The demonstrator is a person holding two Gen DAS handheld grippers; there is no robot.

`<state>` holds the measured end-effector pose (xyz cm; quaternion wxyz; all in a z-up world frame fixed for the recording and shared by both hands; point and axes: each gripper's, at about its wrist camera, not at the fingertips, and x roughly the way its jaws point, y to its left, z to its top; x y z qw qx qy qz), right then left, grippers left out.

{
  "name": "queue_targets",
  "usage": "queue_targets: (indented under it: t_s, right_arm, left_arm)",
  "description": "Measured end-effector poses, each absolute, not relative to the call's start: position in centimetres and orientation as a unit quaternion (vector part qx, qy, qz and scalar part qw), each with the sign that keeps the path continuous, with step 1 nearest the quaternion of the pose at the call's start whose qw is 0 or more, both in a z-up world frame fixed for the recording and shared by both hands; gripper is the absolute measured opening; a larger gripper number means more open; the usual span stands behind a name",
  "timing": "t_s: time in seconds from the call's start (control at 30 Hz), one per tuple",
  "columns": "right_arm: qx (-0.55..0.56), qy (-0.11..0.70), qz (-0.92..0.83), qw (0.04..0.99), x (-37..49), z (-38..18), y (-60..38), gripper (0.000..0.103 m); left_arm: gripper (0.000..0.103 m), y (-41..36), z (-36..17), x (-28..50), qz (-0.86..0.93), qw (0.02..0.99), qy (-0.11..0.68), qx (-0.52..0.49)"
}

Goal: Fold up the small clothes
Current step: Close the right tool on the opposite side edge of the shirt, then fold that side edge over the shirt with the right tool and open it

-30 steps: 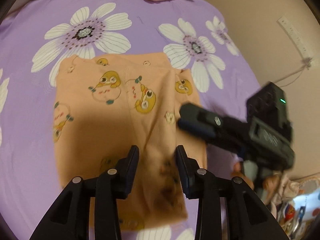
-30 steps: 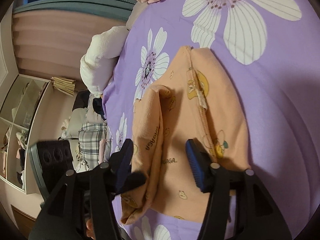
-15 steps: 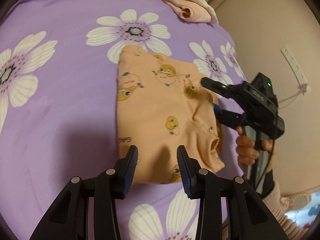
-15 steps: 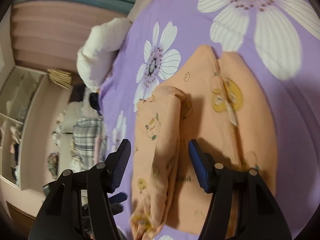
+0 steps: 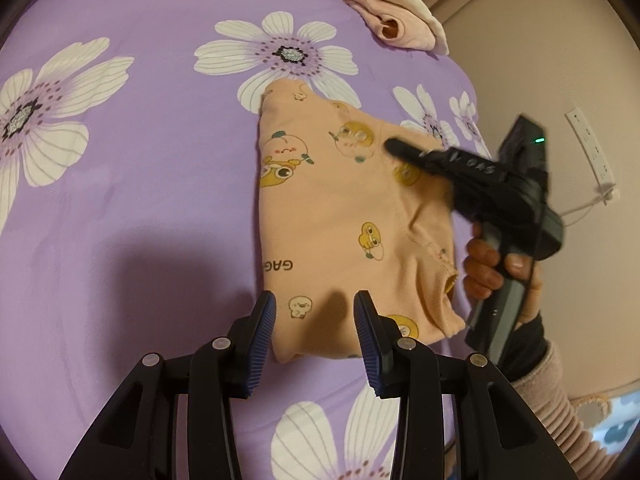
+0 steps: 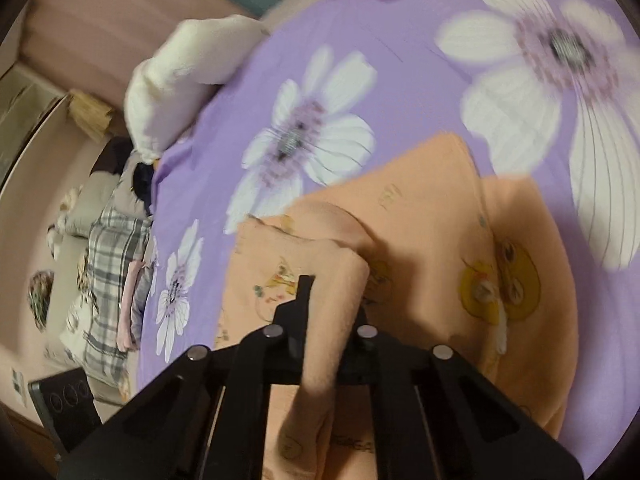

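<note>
An orange child's garment (image 5: 340,216) with cartoon duck prints lies partly folded on the purple flowered bedspread (image 5: 140,168). My left gripper (image 5: 314,332) is open and empty, hovering just above the garment's near edge. My right gripper (image 6: 332,308) is shut on a raised fold of the orange garment (image 6: 440,280) at its right side; it also shows in the left wrist view (image 5: 404,152), held in a hand. The rest of the garment lies flat.
A folded pink and cream garment (image 5: 396,28) lies at the bed's far edge. A white pillow (image 6: 180,80) sits at the bed's far corner. Piled clothes, some plaid (image 6: 108,280), lie beside the bed. A wall socket (image 5: 592,152) is at the right.
My right gripper has closed on a fold of the orange garment; half a second ago it was open over it. My left gripper has drawn back toward the near edge, still open.
</note>
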<state>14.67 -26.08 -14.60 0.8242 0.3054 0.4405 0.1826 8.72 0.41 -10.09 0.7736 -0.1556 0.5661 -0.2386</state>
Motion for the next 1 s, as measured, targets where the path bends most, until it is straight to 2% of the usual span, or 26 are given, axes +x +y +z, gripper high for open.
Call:
queue_targets:
  t_s: [0.23,0.7,0.83,0.9,1.0]
  right_arm:
    - [0.218,0.388,0.193,0.875,15.1,-8.8,-26.5,0.007]
    - [0.257,0.430,0.157,0.851,15.0,-13.0,-31.2,0.008]
    - [0.324,0.436,0.177,0.821,15.3,-15.0,-32.4,0.018]
    - [0.368,0.433,0.185,0.802,15.7,-16.2,-33.0,0.036]
    - [0.423,0.419,0.207,0.776,16.5,-17.1,-33.5,0.038]
  left_arm:
    - [0.038,-2.5,-8.9,9.7,-0.267,0.780,0.550,-0.133]
    - [0.038,-11.3,-9.9,11.0,-0.323,0.770,0.549,-0.048]
    - [0.038,-11.7,-11.3,11.3,-0.315,0.766,0.559,-0.034]
    - [0.038,-11.5,-11.5,11.4,-0.317,0.764,0.560,-0.042]
    - [0.038,-11.2,-11.6,11.5,-0.316,0.762,0.563,-0.047]
